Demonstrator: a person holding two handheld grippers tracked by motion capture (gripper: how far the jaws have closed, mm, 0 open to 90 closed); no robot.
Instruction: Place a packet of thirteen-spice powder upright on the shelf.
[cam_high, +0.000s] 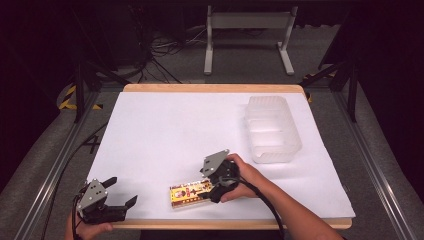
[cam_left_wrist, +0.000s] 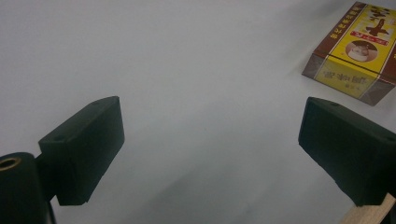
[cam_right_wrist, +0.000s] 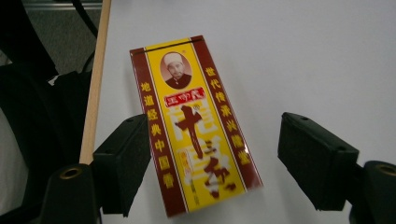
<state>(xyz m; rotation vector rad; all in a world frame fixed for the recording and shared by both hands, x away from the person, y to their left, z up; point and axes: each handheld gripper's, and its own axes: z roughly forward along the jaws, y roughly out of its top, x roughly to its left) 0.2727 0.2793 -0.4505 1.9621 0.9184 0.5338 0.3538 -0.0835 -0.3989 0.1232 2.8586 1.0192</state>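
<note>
Your right gripper (cam_high: 218, 181) has its jaws spread wide over the flat yellow-and-maroon printed box (cam_right_wrist: 196, 126), which lies near the tabletop's front edge. Close off-centre and it could skid over that edge. Your left gripper (cam_high: 116, 194), also wide and empty, sits at the front-left corner; the middle offers open room, with the translucent plastic tray (cam_high: 272, 129) toward the right edge.

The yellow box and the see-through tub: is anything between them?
Nothing: in the high view just bare white table cover lies between the yellow box and the tub.
</note>
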